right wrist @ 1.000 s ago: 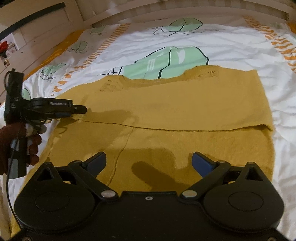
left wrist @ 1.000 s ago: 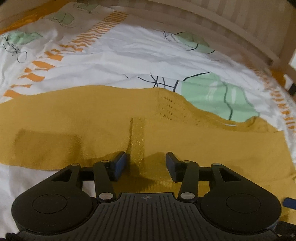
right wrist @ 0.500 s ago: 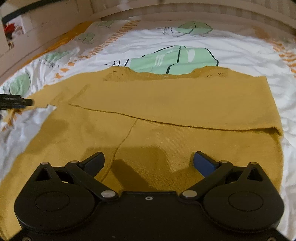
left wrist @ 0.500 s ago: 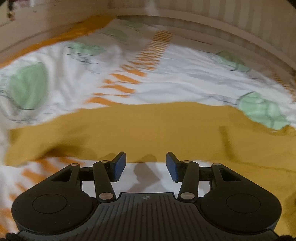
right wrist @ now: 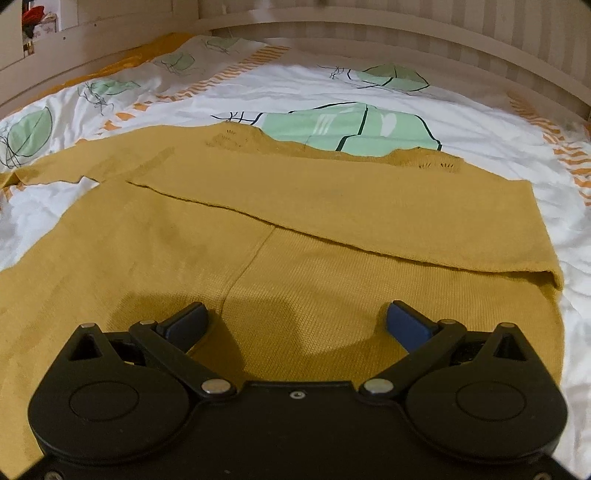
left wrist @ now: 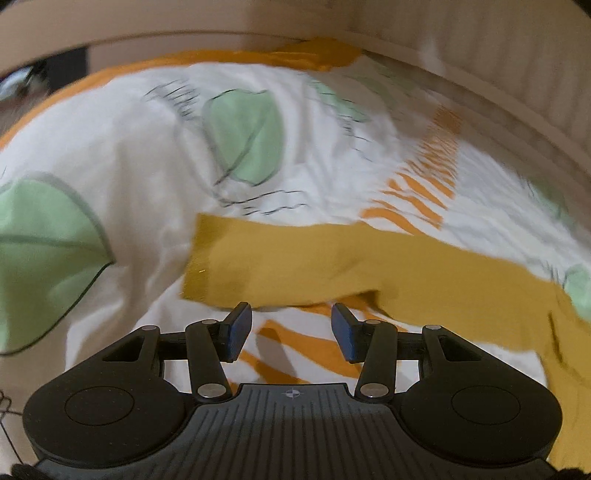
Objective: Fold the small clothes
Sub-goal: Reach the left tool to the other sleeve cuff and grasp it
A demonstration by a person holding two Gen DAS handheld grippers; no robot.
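A mustard-yellow knit sweater (right wrist: 295,221) lies flat on the bed, its right sleeve folded across the chest. Its left sleeve (left wrist: 314,266) stretches out to the left, cuff end at the middle of the left wrist view. My left gripper (left wrist: 291,328) is open and empty, just short of the sleeve's near edge, over the bedsheet. My right gripper (right wrist: 295,321) is wide open and empty, over the sweater's lower body near the hem. The left sleeve also shows in the right wrist view (right wrist: 55,166) at far left.
The bedsheet (left wrist: 147,184) is white with green leaf prints and orange stripes. A wooden bed frame (right wrist: 406,33) runs along the far side. An orange sheet edge (left wrist: 258,57) shows at the back.
My left gripper has swung left from the sweater's body to the outstretched left sleeve and its cuff. My right gripper has stayed over the lower body, shifting slightly.
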